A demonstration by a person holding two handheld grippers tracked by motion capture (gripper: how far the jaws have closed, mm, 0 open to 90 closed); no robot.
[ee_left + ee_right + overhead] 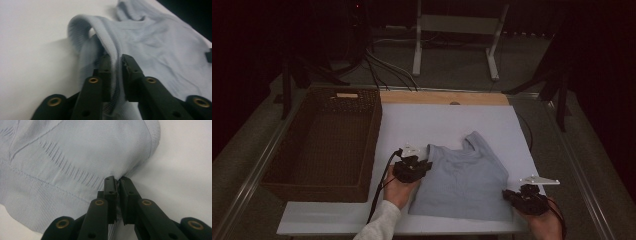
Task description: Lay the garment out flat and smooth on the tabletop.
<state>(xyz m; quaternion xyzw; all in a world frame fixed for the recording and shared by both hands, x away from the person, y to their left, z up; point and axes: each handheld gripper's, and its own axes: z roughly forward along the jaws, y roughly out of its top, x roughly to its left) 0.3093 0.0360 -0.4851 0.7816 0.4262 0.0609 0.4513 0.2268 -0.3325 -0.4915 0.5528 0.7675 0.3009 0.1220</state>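
The pale blue top (pixel 464 177) lay on the white board (pixel 422 120), right of the wicker basket (pixel 324 145). The left gripper (pixel 116 66) pinched its ribbed edge nearest the basket. The right gripper (pixel 117 182) was clamped on the corner farthest from the basket.

From the high view I lose the tips of my left claw (pixel 424 165) where they meet the pale blue ribbed knit top (pixel 464 177), and my right hand (pixel 546 226) runs off the bottom edge. In the left claw view the ribbed band (pixel 115 72) vanishes between the jaws, so how far it reaches is hidden. In the right claw view the right claw (pixel 117 181) covers the pinched fabric edge, and the garment (pixel 62 157) is cut off at the top and left. The dark woven basket's (pixel 319 145) small light tag (pixel 347 95) is too small to read.
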